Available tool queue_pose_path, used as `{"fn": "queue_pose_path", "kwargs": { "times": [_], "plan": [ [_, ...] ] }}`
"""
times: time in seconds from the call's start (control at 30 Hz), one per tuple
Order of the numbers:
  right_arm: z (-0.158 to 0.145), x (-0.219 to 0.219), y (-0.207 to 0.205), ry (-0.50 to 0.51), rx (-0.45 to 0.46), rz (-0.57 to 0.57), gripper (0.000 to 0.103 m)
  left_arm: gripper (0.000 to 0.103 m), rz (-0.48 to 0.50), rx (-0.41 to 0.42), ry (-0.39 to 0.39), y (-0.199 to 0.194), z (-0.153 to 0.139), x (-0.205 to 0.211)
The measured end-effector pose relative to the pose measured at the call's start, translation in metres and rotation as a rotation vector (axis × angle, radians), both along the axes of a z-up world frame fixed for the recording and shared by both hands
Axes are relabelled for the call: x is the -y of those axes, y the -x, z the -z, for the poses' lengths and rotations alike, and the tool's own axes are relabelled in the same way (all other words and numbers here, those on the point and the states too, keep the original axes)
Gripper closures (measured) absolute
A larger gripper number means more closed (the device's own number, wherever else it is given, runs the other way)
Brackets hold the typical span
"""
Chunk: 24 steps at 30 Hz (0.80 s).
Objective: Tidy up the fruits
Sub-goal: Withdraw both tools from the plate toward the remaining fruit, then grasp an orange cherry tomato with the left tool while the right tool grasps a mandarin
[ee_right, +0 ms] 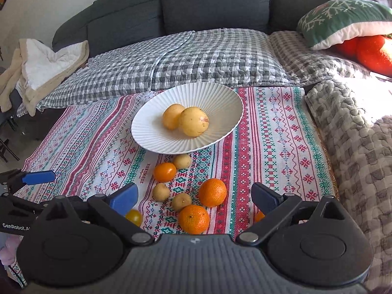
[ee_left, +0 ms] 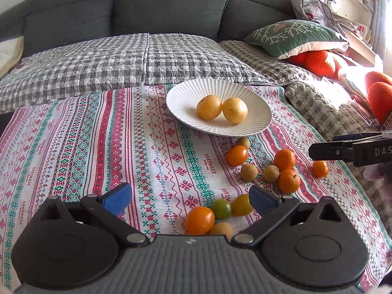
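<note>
Plate (ee_right: 152,137): white, ribbed, holding two yellow fruits (ee_right: 193,121)
Loose fruit: mandarins (ee_right: 212,192), small tomatoes (ee_left: 199,220) scattered on patterned cloth (ee_right: 281,147) near plate
Handling: likely light, round, prone to rolling; tomatoes soft, best pinched gently across widest part
Left claw (ee_left: 191,197): wide open, empty
Right claw (ee_right: 194,196): wide open, empty, above mandarins

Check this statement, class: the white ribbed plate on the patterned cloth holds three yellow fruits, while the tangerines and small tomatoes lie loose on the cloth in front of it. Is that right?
Not quite. The white plate holds two yellow fruits, not three, touching each other; both wrist views show it. The rest stands: the tangerines and small tomatoes lie loose on the cloth in front of it.
</note>
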State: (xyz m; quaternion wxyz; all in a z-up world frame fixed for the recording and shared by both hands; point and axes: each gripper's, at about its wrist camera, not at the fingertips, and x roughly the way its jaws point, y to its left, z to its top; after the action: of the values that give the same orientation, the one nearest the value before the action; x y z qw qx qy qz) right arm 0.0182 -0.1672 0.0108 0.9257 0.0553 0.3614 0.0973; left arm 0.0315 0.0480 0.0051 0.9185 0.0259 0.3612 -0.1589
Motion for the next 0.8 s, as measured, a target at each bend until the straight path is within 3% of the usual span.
{"fn": "queue_pose_path", "kwargs": {
  "times": [0.57,0.8],
  "plan": [
    [0.038,-0.017,0.026,0.115,-0.01,-0.074,0.003,0.003,0.018,-0.034,-0.064,0.02,0.042,-0.011],
    [0.05,-0.022,0.026,0.143,-0.041,-0.097,0.003,0.005,0.039,-0.053,-0.053,0.019,0.048,-0.006]
  ]
}}
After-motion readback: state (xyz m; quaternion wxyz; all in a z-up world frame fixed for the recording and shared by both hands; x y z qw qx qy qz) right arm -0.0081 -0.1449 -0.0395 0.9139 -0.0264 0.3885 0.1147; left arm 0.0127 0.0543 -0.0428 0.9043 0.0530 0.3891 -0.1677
